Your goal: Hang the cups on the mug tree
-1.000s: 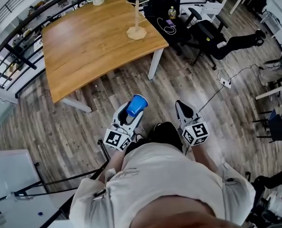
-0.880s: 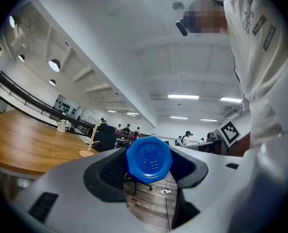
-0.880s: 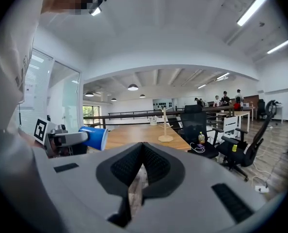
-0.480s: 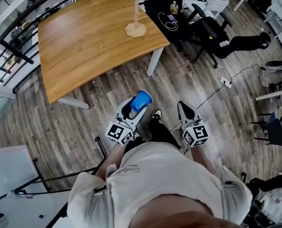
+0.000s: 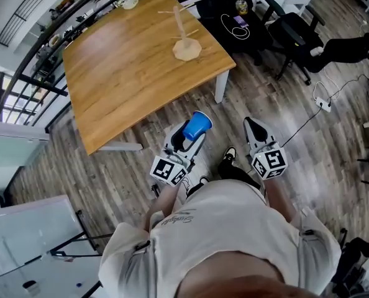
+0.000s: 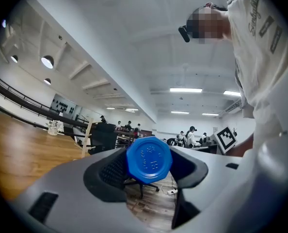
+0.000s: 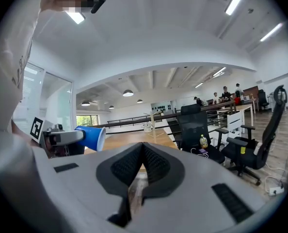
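Observation:
A blue cup (image 5: 195, 126) is clamped in my left gripper (image 5: 186, 136), held over the wooden floor near the table's front edge. In the left gripper view its hexagonal blue base (image 6: 149, 159) fills the gap between the jaws. The wooden mug tree (image 5: 184, 35) stands on the wooden table (image 5: 128, 67), toward the far right side, with bare pegs. From the right gripper view the same cup (image 7: 89, 138) shows at the left. My right gripper (image 5: 254, 131) is shut and holds nothing, its pads (image 7: 143, 166) meeting.
A white table leg (image 5: 220, 87) stands just beyond the grippers. Black office chairs (image 5: 296, 27) and a dark side table with a bottle (image 5: 241, 6) sit at the right. Cables and a power strip (image 5: 323, 102) lie on the floor. A railing (image 5: 54, 36) runs behind the table.
The person has walked closer to the table; it and the mug tree sit lower and nearer in the head view. Both grippers keep their hold and posture.

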Available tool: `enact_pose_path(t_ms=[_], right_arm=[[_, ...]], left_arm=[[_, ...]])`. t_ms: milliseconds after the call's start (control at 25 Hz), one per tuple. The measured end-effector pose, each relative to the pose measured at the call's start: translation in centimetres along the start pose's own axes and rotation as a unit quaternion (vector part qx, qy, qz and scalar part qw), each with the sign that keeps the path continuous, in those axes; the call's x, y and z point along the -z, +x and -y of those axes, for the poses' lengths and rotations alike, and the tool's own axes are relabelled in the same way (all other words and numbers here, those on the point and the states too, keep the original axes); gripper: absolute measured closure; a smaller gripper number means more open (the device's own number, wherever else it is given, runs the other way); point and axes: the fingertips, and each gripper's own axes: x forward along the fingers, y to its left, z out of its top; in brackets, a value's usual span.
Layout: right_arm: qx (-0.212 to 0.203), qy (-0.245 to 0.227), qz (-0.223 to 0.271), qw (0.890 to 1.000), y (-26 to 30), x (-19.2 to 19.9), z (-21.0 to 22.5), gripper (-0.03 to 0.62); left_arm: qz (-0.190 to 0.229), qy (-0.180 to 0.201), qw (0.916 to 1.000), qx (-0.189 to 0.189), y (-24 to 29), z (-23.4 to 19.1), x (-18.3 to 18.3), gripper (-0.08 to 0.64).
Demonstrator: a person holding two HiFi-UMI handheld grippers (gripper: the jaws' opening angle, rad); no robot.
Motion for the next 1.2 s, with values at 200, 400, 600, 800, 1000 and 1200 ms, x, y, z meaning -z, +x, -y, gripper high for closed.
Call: enact_pose_path(t_ms=[200,400,600,800,1000,1200], right_arm=[[0.005,0.004,0.010,1.000,1.9,-0.8,6.0,0.598],[0.008,0.018,-0.007,1.000,2.4,0.9,10.3,0.598],[0.013,0.028,-0.012,0.999,2.9,1.6,14.0,0.598],[0.020,0.046,-0.022,0.999,3.8,3.2,16.0,0.598],[0.014,0.049,-0.032,0.998,5.4,4.3,16.1,0.598],[0.034,0.073,-0.027,0.996,8.0,3.7,17.7,0.598]], left_arm=[[-0.005,0.015,0.9999,0.004,5.8,-0.5,-0.7,0.299],[-0.005,0.035,0.9994,-0.005,9.8,-1.3,-1.6,0.299],[-0.018,0.013,0.9997,-0.010,13.2,-1.4,-1.2,0.299],[-0.028,-0.012,0.9995,-0.010,15.1,-1.6,-0.8,0.299],[-0.039,-0.022,0.9986,-0.027,15.6,-3.9,0.3,0.299],[-0.049,0.005,0.9985,-0.023,17.2,-6.5,1.4,0.299]])
